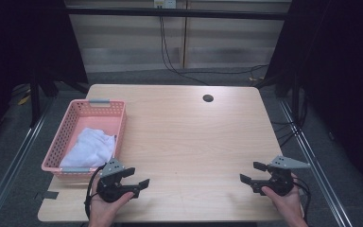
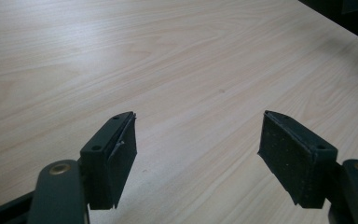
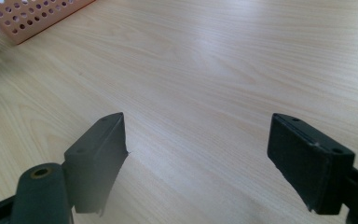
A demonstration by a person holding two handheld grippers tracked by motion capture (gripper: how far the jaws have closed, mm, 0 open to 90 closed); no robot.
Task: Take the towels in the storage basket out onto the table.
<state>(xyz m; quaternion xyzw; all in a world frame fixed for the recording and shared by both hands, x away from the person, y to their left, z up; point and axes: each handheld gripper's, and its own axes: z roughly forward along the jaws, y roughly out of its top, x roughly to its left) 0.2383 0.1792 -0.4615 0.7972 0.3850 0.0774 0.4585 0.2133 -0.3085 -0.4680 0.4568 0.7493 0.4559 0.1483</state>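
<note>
A pink plastic basket (image 1: 71, 118) stands at the table's left edge with a white cloth (image 1: 90, 146) crumpled inside it. My left gripper (image 1: 137, 177) rests near the front edge, just right of the basket's near corner, open with nothing between its jaws. In its own view the left gripper (image 2: 198, 140) looks over bare wood. My right gripper (image 1: 253, 172) sits at the front right, open and holding nothing, pointing left. From the right gripper (image 3: 198, 140) view a corner of the basket (image 3: 32, 16) shows at the upper left.
The light wooden table (image 1: 189, 137) has a round cable hole (image 1: 208, 98) near its far edge. A dark strip of tape (image 1: 50, 194) lies at the front left corner. Cables run across the floor behind the table.
</note>
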